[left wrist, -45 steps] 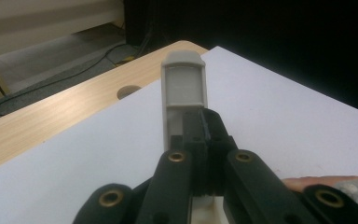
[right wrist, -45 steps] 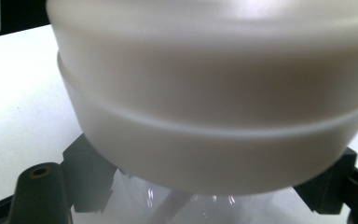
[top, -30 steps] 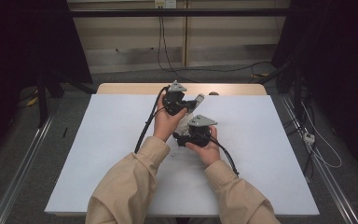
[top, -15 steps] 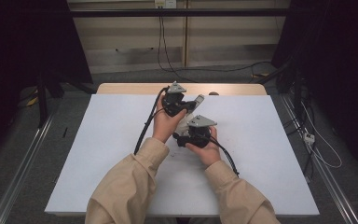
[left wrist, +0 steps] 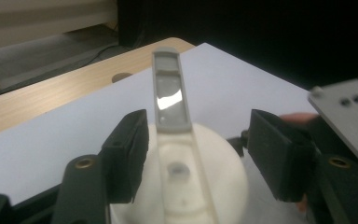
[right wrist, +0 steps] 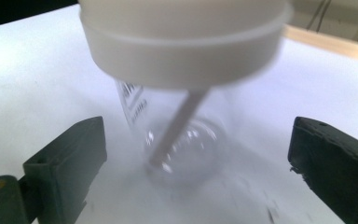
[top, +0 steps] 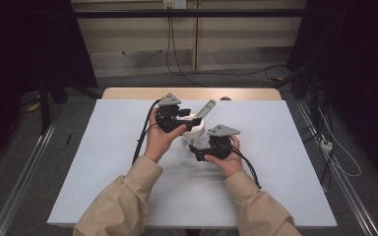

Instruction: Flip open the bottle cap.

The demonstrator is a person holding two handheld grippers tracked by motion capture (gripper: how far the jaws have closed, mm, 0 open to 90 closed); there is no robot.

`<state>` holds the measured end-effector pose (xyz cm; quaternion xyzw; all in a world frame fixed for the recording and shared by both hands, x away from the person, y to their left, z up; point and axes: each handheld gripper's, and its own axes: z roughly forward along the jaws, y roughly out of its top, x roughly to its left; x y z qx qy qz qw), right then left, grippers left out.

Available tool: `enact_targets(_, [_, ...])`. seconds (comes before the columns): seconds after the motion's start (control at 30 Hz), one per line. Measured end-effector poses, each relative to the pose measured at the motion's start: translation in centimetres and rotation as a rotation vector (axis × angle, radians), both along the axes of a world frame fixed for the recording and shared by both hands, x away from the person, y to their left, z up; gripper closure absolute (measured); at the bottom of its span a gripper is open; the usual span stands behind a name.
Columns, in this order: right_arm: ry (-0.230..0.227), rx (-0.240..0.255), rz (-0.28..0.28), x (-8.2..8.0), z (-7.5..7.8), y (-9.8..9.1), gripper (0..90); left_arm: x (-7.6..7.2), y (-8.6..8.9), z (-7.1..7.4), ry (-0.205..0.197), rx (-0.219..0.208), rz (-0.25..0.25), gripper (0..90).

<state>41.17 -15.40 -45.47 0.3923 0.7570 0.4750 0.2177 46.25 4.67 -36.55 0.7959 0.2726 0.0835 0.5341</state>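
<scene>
High view: jar between both tongs, just opened, gripping nothing.

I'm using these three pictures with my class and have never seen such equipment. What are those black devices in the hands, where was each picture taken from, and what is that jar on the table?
A person sits at a table covered in white, holding a hand-operated clamp in each hand. The high view looks down from above. The other two come from cameras riding on each clamp, looking along its black jaws. The left gripper has just been opening; its jaws stand apart beside the white lid, not pressing it. A grey stick rises through the lid. The right gripper has also just opened, its jaws clear of the clear jar. Nothing is gripped.
</scene>
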Motion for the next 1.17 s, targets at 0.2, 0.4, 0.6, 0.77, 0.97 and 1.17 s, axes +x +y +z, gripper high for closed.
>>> enact_targets(0.2, [-0.009, 0.024, -0.008, -1.9, 1.0, -2.3, 4.9, -2.3, 2.8, -0.7, 0.002, 0.010, -0.001, 23.7])
enact_targets(0.4, [-0.029, 0.030, -0.003, -4.0, 1.5, -4.1, 4.6, -3.7, 5.5, -2.3, 0.014, 0.012, 0.000, 17.9])
enact_targets(0.6, [-0.021, 0.021, 0.001, -6.0, 1.3, -5.9, 4.7, -5.2, 8.3, -3.8, 0.037, 0.019, 0.016, 15.0])
enact_targets(0.77, [-0.010, 0.027, -0.002, -7.5, 1.1, -7.5, 5.2, -6.2, 10.7, -4.5, 0.031, 0.031, 0.037, 11.5])
enact_targets(0.97, [-0.022, 0.036, -0.014, -9.2, 1.2, -9.6, 5.7, -7.3, 13.1, -5.4, 0.047, 0.042, 0.053, 10.5])
enact_targets(1.17, [-0.020, 0.045, -0.022, -10.6, 1.1, -11.5, 5.7, -8.0, 14.7, -6.2, 0.052, 0.047, 0.080, 8.8])
